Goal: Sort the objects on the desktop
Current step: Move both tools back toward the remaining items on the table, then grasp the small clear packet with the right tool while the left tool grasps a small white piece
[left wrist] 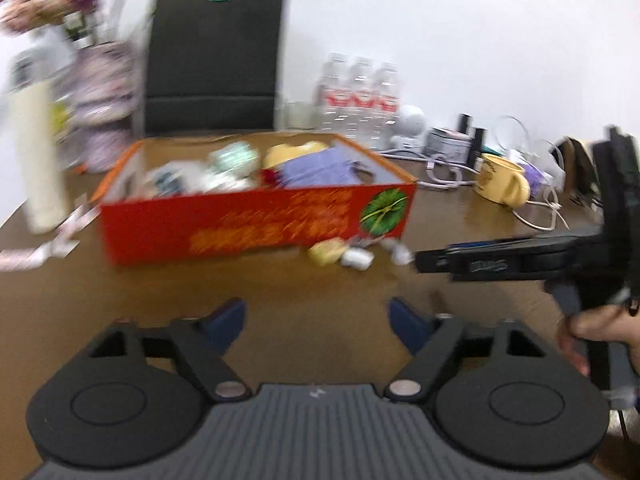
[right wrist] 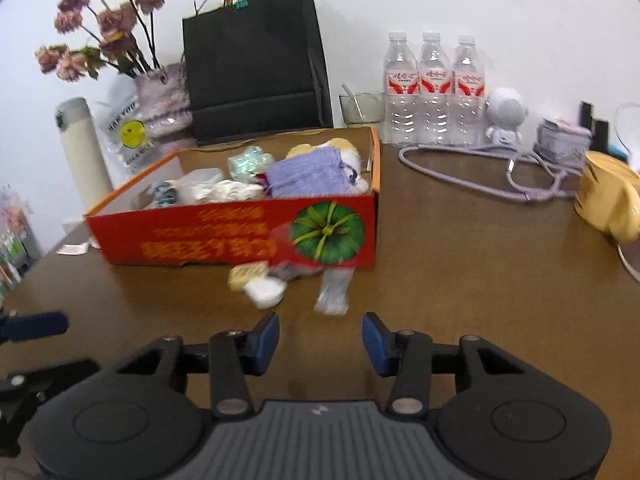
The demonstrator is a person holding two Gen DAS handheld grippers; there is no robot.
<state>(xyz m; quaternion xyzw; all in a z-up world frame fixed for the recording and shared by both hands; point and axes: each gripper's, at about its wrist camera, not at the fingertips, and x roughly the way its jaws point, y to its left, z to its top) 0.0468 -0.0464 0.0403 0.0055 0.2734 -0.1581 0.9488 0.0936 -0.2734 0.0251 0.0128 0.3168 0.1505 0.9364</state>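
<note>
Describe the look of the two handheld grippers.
Both match: the left gripper and right gripper have a black body, a ribbed grey centre plate, two round black discs, black link arms with silver pivot pins, and dark blue fingers. No cables or sleeves show; a hand grips the right one's black handle.

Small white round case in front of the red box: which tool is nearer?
Right. The right tool sits just short of the small white round case; the left tool hangs farther back, to its left.
</note>
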